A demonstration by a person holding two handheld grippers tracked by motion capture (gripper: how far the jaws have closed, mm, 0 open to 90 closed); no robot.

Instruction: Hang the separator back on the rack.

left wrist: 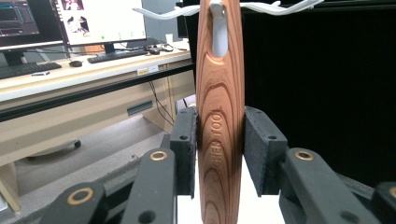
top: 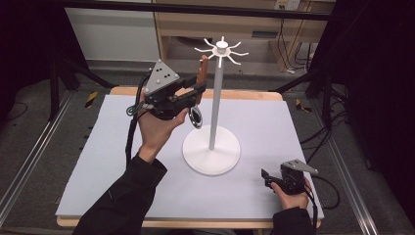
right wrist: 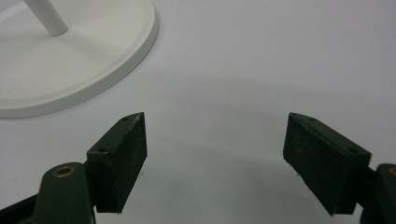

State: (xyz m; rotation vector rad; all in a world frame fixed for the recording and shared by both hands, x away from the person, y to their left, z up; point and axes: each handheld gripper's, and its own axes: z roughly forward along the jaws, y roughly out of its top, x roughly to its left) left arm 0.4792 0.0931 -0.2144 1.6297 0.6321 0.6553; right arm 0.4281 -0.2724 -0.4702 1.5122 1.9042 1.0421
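Pinching a grained wooden handle (left wrist: 219,135), seemingly hooked on the rack (top: 221,48), left tool (top: 198,90); right tool (right wrist: 215,158) spread.

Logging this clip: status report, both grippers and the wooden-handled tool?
Left gripper shut on wooden handle, its hole over a hook of the white stand. Right gripper open, low over the table. Nothing in the way.

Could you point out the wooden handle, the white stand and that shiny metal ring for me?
wooden handle (left wrist: 220,135), left gripper view: middle of the grained shaft between the pads.
white stand (top: 211,152), high view: its round base.
metal ring (top: 195,117), high view: the rim of the loop below the left gripper (top: 199,88).
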